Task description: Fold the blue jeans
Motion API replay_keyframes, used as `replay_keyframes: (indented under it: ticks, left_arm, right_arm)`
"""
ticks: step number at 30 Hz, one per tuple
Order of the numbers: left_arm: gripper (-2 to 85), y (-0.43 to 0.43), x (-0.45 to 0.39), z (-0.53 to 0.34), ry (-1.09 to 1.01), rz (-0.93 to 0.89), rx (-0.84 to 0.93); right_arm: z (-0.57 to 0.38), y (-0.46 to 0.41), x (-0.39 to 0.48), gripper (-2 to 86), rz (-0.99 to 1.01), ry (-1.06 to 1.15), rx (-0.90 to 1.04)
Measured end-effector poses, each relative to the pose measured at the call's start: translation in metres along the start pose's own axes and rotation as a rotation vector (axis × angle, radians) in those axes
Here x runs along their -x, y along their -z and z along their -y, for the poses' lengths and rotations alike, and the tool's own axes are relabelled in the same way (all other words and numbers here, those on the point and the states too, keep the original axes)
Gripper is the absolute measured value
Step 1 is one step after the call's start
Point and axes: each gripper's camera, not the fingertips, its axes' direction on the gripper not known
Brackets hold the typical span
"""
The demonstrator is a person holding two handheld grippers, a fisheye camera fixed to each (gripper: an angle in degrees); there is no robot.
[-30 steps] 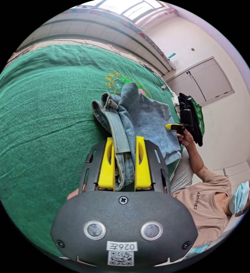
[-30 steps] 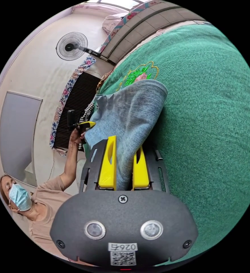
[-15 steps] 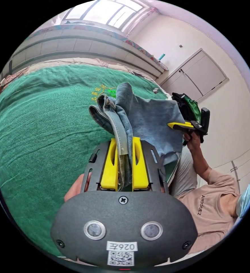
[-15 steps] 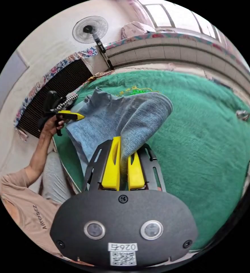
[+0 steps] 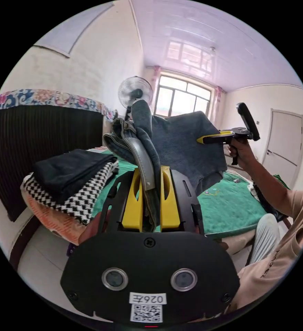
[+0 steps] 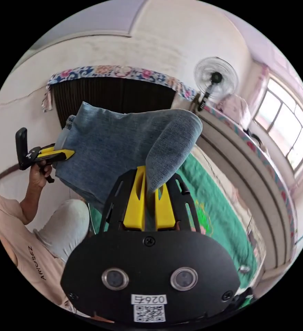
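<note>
2 grips carry the blue jeans (image 5: 179, 144) clear above the bed (image 5: 227, 207): in the left gripper view your left gripper (image 5: 150, 200) has its jaws pinching the waistband end. In the right gripper view, your right gripper (image 6: 148, 203) has its jaws clamped on the fold, spreading it flat.

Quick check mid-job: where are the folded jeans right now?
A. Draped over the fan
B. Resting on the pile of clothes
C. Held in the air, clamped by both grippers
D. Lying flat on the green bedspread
C: the folded jeans hang above the green bedspread, pinched by the left gripper and right gripper.
</note>
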Motion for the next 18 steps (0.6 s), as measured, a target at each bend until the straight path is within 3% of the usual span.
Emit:
replay_keyframes:
  ticks: [5, 11, 15, 18]
  left_arm:
    - [7.9, 0.064, 0.078, -0.031, 0.171, 0.226, -0.158]
    - [8.3, 0.046, 0.173, -0.057, 0.385, 0.336, -0.191]
    - [9.2, 0.053, 0.204, -0.088, 0.516, 0.2, -0.206]
    - [2.3, 0.101, 0.174, -0.117, 0.46, 0.23, -0.352]
  right_arm:
    - [0.179, -0.063, 0.135, -0.7, -0.004, 0.354, -0.007]
    - [0.32, -0.174, 0.257, 0.9, -0.058, 0.545, 0.039]
    - [0.358, -0.264, 0.282, 3.0, -0.144, 0.427, 0.241]
    - [0.338, -0.262, 0.279, -0.6, -0.208, 0.329, 0.139]
